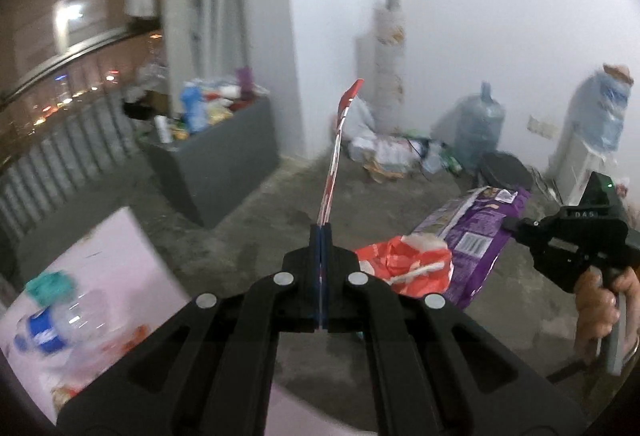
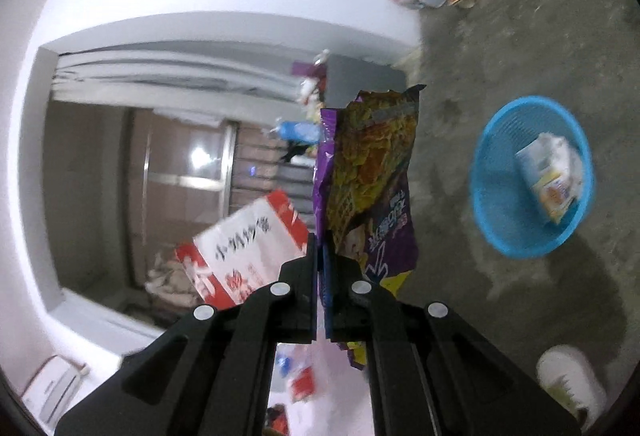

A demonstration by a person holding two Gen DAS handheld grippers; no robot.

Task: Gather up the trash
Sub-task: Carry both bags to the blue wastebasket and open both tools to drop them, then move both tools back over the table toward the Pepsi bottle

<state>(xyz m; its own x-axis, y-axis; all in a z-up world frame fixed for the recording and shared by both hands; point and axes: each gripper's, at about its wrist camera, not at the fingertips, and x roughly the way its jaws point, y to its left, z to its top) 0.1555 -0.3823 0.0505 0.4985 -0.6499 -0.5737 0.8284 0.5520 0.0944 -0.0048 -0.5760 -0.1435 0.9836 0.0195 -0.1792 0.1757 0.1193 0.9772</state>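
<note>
My left gripper is shut on a flat red-and-white wrapper, seen edge-on and standing up from the jaws; the same wrapper shows in the right wrist view. My right gripper is shut on a purple-and-yellow snack bag, held in the air; in the left wrist view the bag hangs from the right gripper at the right. A pink bin with bottles and wrappers in it is at the lower left. A crumpled red-and-white wrapper lies on the floor beside the purple bag.
A blue plastic basket with a packet inside sits on the concrete floor. A grey box full of trash stands by a pillar. Water jugs, a dispenser and a litter pile line the wall. A white shoe is at the lower right.
</note>
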